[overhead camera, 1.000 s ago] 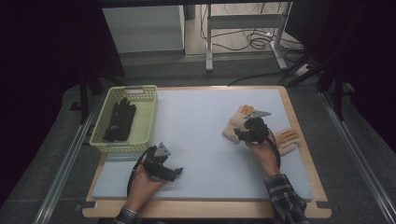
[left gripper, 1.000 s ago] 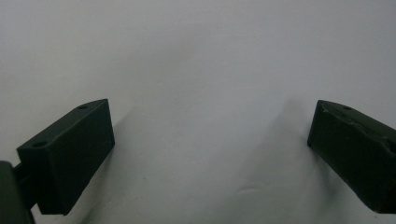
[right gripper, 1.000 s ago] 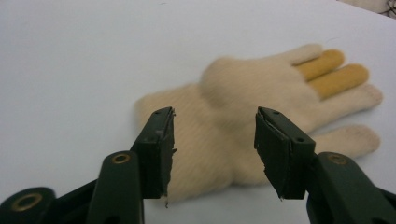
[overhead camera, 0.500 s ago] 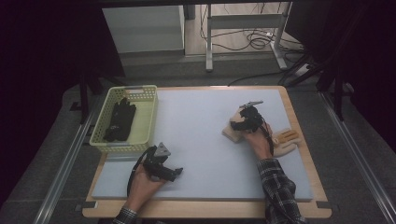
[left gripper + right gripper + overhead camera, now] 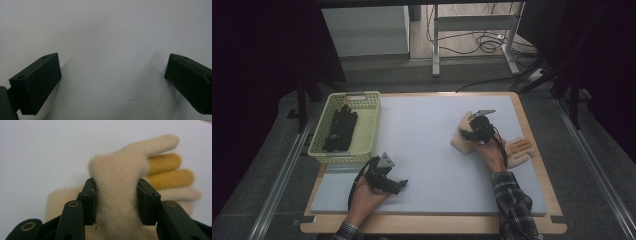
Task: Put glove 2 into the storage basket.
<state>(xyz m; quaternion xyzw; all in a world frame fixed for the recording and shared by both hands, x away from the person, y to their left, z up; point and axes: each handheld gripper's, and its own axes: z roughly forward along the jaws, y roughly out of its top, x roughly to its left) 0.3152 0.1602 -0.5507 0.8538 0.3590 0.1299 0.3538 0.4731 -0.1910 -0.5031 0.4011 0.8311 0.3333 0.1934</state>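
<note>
A cream knitted glove [image 5: 460, 143] lies on the right half of the pale mat [image 5: 427, 135]. My right gripper [image 5: 473, 131] is shut on it. In the right gripper view my right gripper [image 5: 116, 183] pinches a raised fold of the cream glove [image 5: 117, 170] between its two jaws, and yellow and cream glove fingers [image 5: 170, 178] stick out behind. A second glove [image 5: 518, 149] with orange fingers lies just right of that hand. Near the front left, my left gripper [image 5: 398, 185] rests on the mat. Seen in the left gripper view, my left gripper [image 5: 113, 65] is open with bare mat between its jaws.
A pale yellow plastic basket [image 5: 368, 131] stands at the mat's left edge and holds black gloves [image 5: 340, 129]. The mat lies on a wooden board [image 5: 537, 165]. Beyond the table are metal table legs [image 5: 435, 42] and loose cables on the floor.
My right gripper has moved a little away from the person, onto the cream glove, and the glove now looks bunched under it. The left gripper has stayed where it was.
</note>
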